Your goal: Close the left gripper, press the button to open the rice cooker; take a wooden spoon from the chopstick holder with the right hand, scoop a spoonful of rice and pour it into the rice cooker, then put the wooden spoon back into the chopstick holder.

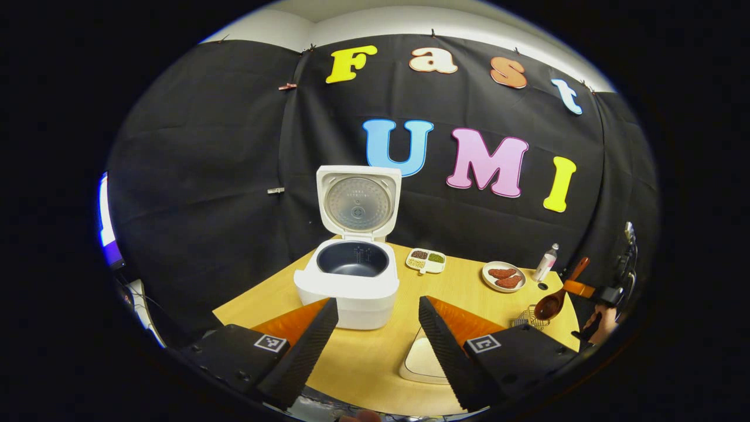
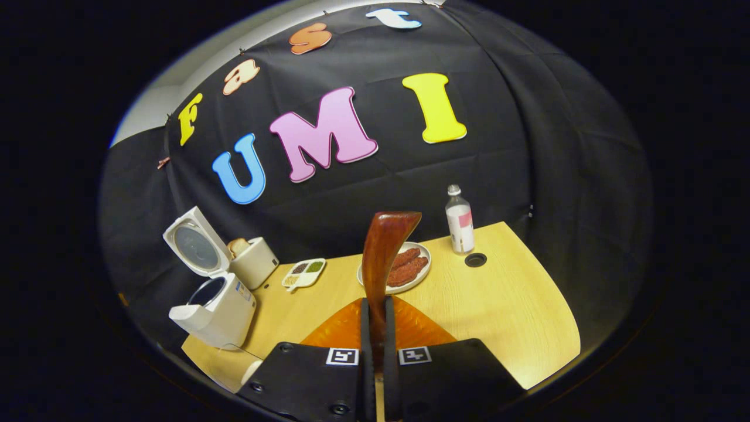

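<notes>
Standing on the yellow wooden table point(image 1: 375, 357) straight ahead of my left claw point(image 1: 375, 346), the white rice cooker point(image 1: 351, 290) is the biggest thing, its lid point(image 1: 358, 202) swung up and back so the dark inner pot point(image 1: 353, 259) lies open toward me. In the right gripper view the same cooker point(image 2: 218, 310) sits far to the left, with a cream toaster-like box point(image 2: 253, 261) just behind it. My left claw hangs with its two black ribbed fingers point(image 1: 304, 349) spread wide apart and nothing between them; a pale rounded dish point(image 1: 423, 360) shows on the table in the gap. My right claw point(image 2: 375, 319) is clamped on the wooden spoon point(image 2: 384, 261), both fingers pressed flat against the handle. In this view the spoon's long axis runs straight up and away from the claw toward the wall, its reddish-brown end curving over to the right at the top. From the left gripper view the spoon point(image 1: 556, 296) slants, bowl down and to the left above a small wire rack point(image 1: 527, 319), handle up to the right, with the hand point(image 1: 600, 325) that carries it below. Behind lie a plate of reddish patties point(image 2: 407, 269), a divided white dish of grains and beans point(image 2: 303, 273), and a small clear bottle point(image 2: 459, 221) with a pink and white label whose writing is too small to read. Square black-and-white markers sit on both claws.
</notes>
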Available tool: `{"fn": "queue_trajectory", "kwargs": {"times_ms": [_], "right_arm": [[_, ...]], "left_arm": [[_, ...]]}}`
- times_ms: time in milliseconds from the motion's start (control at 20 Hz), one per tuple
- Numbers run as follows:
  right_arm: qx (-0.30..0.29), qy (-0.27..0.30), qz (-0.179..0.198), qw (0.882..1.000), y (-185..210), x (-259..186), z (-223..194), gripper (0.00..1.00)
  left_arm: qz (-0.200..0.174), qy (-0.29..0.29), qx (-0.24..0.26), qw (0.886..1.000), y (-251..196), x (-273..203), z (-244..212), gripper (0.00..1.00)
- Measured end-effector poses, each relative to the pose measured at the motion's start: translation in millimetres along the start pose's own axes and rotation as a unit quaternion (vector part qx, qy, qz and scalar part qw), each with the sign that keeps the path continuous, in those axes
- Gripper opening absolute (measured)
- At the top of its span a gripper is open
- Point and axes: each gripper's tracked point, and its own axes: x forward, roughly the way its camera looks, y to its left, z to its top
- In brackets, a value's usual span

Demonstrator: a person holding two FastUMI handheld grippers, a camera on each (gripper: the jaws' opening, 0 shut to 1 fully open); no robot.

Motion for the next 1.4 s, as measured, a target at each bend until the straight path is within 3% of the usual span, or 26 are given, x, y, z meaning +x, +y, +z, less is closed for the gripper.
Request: {"fn": "queue_trajectory", "kwargs": {"times_ms": [300,650,800,1050,1400], "right_arm": [[-0.007,-0.038,0.006,0.999,86,-61,21,0.1],[-0.064,-0.015,-0.002,0.998,182,-76,-44,0.1],[-0.115,0.011,-0.042,0.992,189,-68,-83,0.1],[-0.198,0.055,-0.073,0.976,195,-49,-138,0.1],[-0.218,0.115,-0.133,0.96,171,-27,-193,0.1]], "left_arm": [[-0.079,-0.003,0.018,0.997,22,26,10,0.96],[-0.134,-0.016,0.039,0.99,58,47,21,0.96],[-0.149,-0.018,0.051,0.987,69,53,26,0.95],[-0.17,-0.013,0.057,0.984,78,66,26,0.96],[-0.184,-0.006,0.058,0.981,90,76,25,0.96]]}}
